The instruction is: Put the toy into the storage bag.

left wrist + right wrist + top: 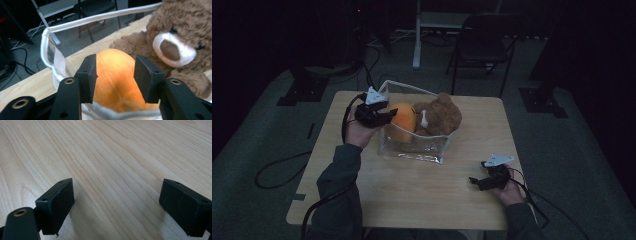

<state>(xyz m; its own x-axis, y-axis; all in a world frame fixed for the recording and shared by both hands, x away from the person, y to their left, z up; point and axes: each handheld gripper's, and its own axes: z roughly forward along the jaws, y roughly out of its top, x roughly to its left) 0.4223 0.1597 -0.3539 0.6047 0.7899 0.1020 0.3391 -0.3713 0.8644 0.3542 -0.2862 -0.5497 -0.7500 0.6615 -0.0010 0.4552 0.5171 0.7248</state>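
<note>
A clear soft-sided bin (414, 150) with a white rim (100, 17) stands on the wooden table (422, 195). Inside it lie an orange plush (404, 118) and a brown teddy bear (443, 116). My left gripper (386, 116) hovers at the bin's left rim and points into it. In the left gripper view its jaws (116, 68) stand apart, with the orange plush (113, 92) just beyond and between them, and I see no pad pressing on it. The teddy bear (175, 37) faces this gripper from the right. My right gripper (475, 181) rests low at the table's front right, its jaws (115, 202) wide open over bare wood.
A dark folding chair (482, 40) and a white stand (417, 35) are behind the table. Cables (277, 170) trail across the floor at the left. The room around the table is dark. Bare wood (112, 150) lies in front of the bin.
</note>
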